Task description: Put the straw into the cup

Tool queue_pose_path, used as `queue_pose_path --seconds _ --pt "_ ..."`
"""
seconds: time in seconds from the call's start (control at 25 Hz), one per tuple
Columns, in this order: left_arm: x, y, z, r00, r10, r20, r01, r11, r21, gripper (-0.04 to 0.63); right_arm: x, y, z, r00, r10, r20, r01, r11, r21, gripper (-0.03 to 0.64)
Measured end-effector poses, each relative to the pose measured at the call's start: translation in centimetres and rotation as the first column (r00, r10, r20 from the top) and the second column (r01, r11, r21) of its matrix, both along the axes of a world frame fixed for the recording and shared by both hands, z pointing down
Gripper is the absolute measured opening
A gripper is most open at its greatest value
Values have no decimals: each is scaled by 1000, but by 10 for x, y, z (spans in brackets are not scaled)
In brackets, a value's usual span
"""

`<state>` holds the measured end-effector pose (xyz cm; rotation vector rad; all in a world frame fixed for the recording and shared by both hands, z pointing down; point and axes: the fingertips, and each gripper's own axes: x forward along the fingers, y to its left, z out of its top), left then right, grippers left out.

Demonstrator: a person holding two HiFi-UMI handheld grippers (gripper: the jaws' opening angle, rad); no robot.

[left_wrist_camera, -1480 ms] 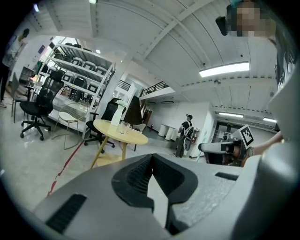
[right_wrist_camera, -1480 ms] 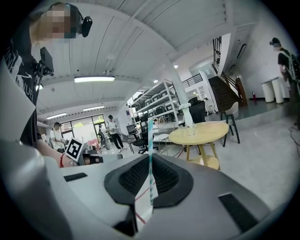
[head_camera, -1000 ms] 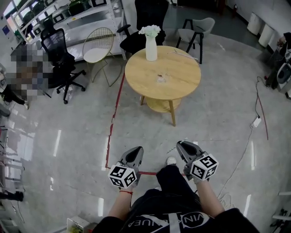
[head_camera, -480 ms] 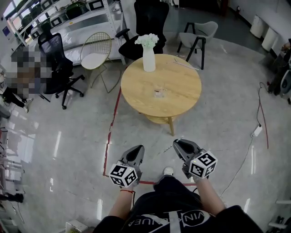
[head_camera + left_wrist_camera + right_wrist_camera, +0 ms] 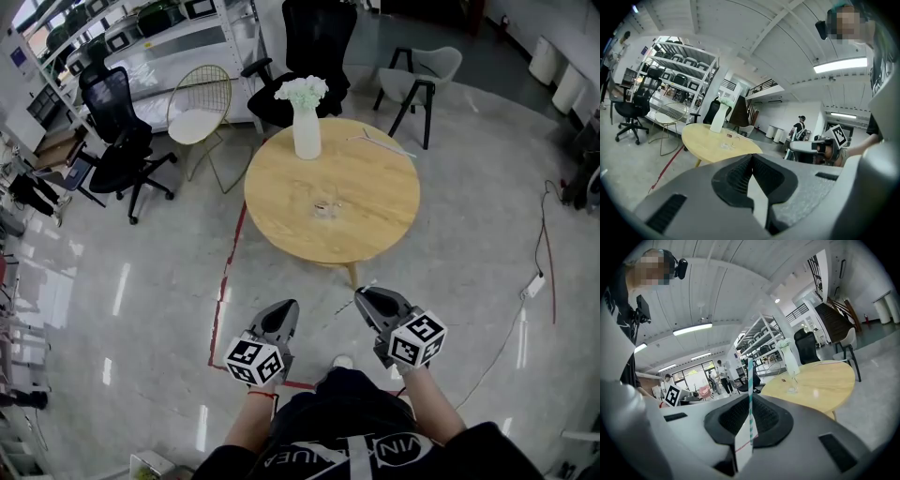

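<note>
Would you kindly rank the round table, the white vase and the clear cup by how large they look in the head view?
Largest to smallest:
1. round table
2. white vase
3. clear cup
The vase and cup stand on the table, so nearness hardly matters.

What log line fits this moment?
left tongs: shut, empty | right tongs: shut on straw | cup: on round table, ahead | straw: not yet in cup
</note>
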<state>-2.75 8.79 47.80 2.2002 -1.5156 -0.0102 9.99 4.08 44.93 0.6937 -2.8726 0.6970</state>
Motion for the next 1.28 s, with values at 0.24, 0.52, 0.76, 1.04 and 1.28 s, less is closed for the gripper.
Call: queue_pose_path --seconds 0.24,0.52,0.76,1.04,1.28 --pt "4 -23 4 1000 -14 2 14 1000 5 8 -4 -26 4 1000 -19 25 19 1000 -3 20" --pt "-3 -43 9 1000 -6 -2 6 1000 -2 8 -12 -43 8 999 -13 34 13 1000 -9 20" --pt "-7 -89 23 998 56 -18 -56 998 -11 8 -23 -72 14 1000 6 12 -6 1000 -8 20" --pt "-33 -152 18 993 117 -24 -118 993 -6 8 -56 -119 6 1000 26 11 -26 1000 5 20" --pt "-51 -191 27 987 155 -32 -156 988 -20 8 -80 -154 2 999 43 30 -44 999 9 20"
